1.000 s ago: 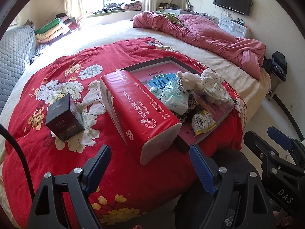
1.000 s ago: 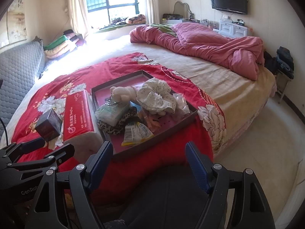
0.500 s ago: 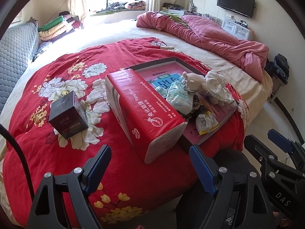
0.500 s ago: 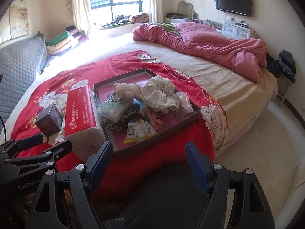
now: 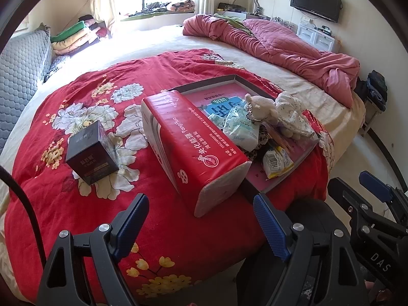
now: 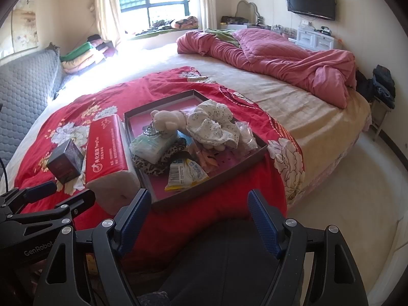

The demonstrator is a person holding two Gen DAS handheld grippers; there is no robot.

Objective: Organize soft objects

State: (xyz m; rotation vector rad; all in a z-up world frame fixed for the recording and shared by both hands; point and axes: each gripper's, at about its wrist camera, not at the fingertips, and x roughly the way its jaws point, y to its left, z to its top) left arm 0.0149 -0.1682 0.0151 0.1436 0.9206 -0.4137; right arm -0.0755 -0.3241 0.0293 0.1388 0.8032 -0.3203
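Observation:
A dark shallow tray (image 6: pixel 163 102) lies on the red floral bedspread (image 5: pixel 76 199). It holds a cream plush toy (image 6: pixel 165 121), a crumpled floral cloth (image 6: pixel 211 125), a pack of wipes (image 6: pixel 153 145), a leopard-print cloth (image 6: pixel 150 165) and a yellow snack packet (image 6: pixel 186 174). A long red tissue pack (image 5: pixel 193 140) lies along the tray's left side. Left of it stands a small dark box (image 5: pixel 89 150). My left gripper (image 5: pixel 200 200) hangs open before the tissue pack's near end, touching nothing. My right gripper (image 6: pixel 199 195) is open and empty in front of the tray's near edge.
A rumpled pink quilt (image 6: pixel 280 58) covers the far right of the bed. Folded blankets (image 6: pixel 81 56) are stacked by the window. A grey padded headboard (image 5: pixel 17 68) runs along the left. Pale floor (image 6: pixel 344 191) lies right of the bed. A dark-clothed leg (image 6: pixel 229 260) sits under both grippers.
Both views have drifted very slightly. Nothing on the bed has moved, and both grippers stay open and empty.

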